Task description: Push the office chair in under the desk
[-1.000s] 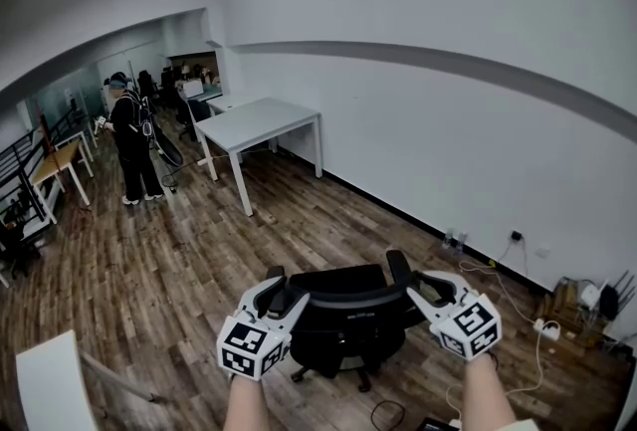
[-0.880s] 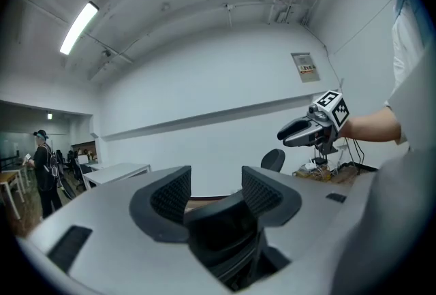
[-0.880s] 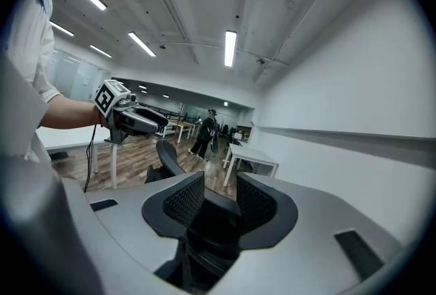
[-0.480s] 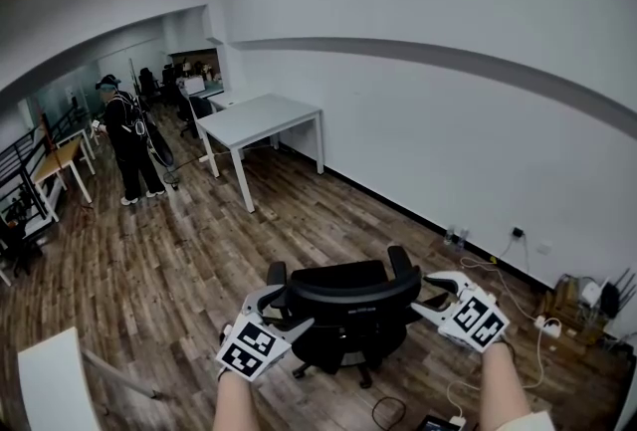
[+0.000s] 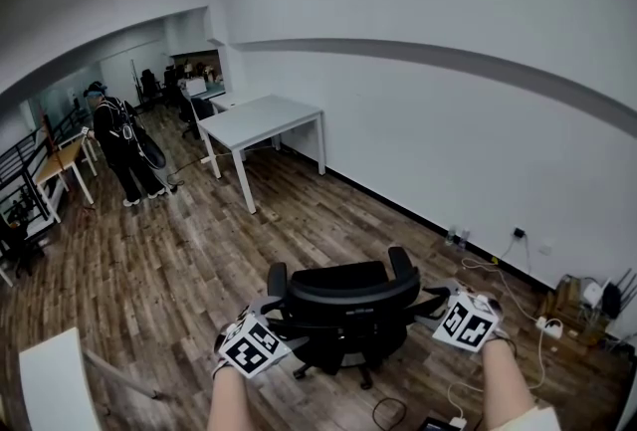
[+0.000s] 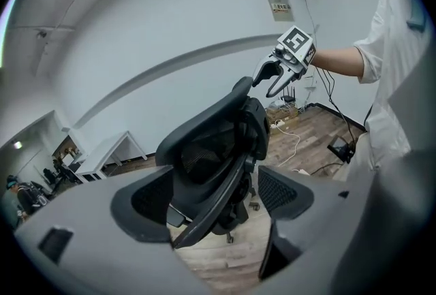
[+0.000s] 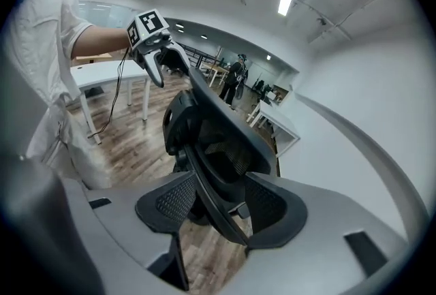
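A black mesh office chair (image 5: 343, 298) stands on the wood floor with its back toward me, far from the white desk (image 5: 261, 118) by the wall. My left gripper (image 5: 271, 318) is at the backrest's left edge and my right gripper (image 5: 436, 306) at its right edge. Both sets of jaws are opening. In the left gripper view the backrest rim (image 6: 211, 144) runs through the wide gap of the left gripper (image 6: 214, 195) without the pads pressing it. In the right gripper view the rim (image 7: 218, 130) likewise passes between the spread pads of the right gripper (image 7: 221, 205).
A person in dark clothes (image 5: 119, 145) stands at the far left near wooden desks (image 5: 55, 165). Cables and a power strip (image 5: 542, 324) lie along the right wall. A white table corner (image 5: 50, 384) juts in at the bottom left.
Both grippers let go of the backrest edges, opened and sank back toward me. The chair stayed about where it was. The person at the back stepped left.
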`<state>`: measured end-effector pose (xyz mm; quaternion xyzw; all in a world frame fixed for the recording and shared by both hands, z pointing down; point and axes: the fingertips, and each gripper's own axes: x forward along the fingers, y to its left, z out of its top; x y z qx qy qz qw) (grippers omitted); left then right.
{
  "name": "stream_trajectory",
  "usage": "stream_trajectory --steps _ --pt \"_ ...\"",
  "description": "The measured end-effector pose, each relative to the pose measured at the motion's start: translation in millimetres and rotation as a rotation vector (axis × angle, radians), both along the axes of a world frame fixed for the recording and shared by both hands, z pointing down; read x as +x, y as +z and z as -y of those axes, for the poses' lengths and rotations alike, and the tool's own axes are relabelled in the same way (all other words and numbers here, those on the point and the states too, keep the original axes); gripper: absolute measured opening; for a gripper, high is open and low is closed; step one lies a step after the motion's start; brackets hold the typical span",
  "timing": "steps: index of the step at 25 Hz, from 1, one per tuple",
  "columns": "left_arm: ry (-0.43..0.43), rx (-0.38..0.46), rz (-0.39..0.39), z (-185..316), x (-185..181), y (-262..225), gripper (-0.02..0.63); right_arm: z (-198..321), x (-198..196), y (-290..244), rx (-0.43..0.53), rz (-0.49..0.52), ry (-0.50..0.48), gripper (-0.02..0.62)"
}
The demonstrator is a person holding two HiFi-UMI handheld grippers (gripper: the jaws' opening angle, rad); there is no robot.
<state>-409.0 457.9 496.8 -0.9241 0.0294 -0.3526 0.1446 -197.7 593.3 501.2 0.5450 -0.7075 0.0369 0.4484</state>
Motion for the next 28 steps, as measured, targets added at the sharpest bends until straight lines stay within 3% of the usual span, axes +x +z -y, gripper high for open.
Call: stream_trajectory --steps 6,18,28 --pt "-0.005 0.011 0.058 -1 -1 18 0.379 -2 5 24 -0.072 -0.024 -0.026 0.233" --pt "-0.009 0.030 0.261 9 -13 82 0.379 1 23 70 -0.242 -0.147 -0.068 0.245" --pt "0.044 0.056 0.411 12 -11 118 0.379 6 30 92 -0.348 -0.250 -0.138 0.245"
